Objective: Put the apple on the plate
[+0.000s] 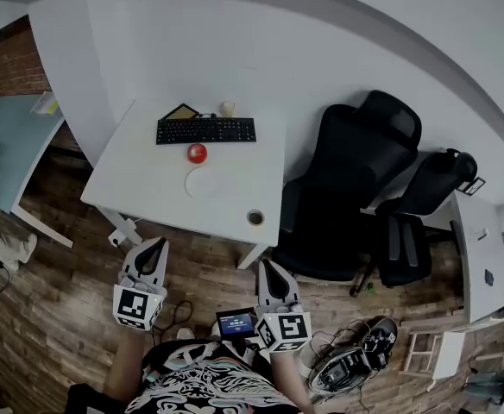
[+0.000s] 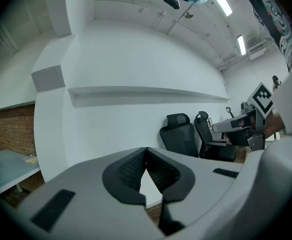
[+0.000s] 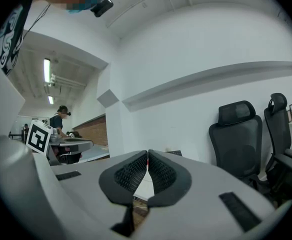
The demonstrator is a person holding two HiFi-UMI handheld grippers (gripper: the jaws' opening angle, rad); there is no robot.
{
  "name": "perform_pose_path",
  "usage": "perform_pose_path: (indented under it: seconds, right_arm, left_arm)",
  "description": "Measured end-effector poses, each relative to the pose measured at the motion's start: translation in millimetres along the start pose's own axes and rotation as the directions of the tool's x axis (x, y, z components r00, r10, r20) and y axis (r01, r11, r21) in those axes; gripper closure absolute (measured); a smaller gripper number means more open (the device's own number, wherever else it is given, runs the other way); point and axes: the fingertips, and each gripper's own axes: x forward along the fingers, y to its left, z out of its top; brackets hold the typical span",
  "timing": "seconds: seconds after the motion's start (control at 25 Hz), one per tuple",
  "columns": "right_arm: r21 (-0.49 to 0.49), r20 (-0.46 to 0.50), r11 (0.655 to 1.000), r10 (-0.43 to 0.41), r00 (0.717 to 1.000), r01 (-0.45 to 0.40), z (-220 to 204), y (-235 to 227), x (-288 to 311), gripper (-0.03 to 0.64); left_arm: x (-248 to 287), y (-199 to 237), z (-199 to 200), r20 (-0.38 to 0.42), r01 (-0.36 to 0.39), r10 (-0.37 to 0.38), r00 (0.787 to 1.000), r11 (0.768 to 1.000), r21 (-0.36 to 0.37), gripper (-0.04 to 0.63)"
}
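Left claw [image 1: 156, 245] and right claw [image 1: 267, 266] are both pinched together with nothing between the jaws. Both hover over the wood floor [image 1: 62, 300], well apart from the plate [image 1: 207, 182]. Red apple [image 1: 197, 153] sits on the white bench [image 1: 140, 188] just beyond the plate, between plate and keyboard [image 1: 205, 130].

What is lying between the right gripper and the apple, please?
In the head view, the white plate lies between the right gripper and the apple; nearer the gripper, only bare table and wooden floor.
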Motion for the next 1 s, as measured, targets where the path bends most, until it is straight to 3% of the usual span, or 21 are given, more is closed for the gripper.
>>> perform_pose_path:
  seconds: [0.56, 1.0]
  right_arm:
    - [-0.006, 0.016, 0.998, 0.062, 0.998, -0.062, -1, -20, -1, 0.588]
    - [-0.019, -0.007, 0.994, 0.105, 0.994, -0.105, -3, -26, 44, 0.586]
  left_arm:
    - [5, -17, 0, 0.000, -0.056, 0.056, 0.998, 0.998, 0.007, 0.580]
    - [34, 13, -2, 0.002, -0.113, 0.113, 0.994, 0.994, 0.004, 0.580]
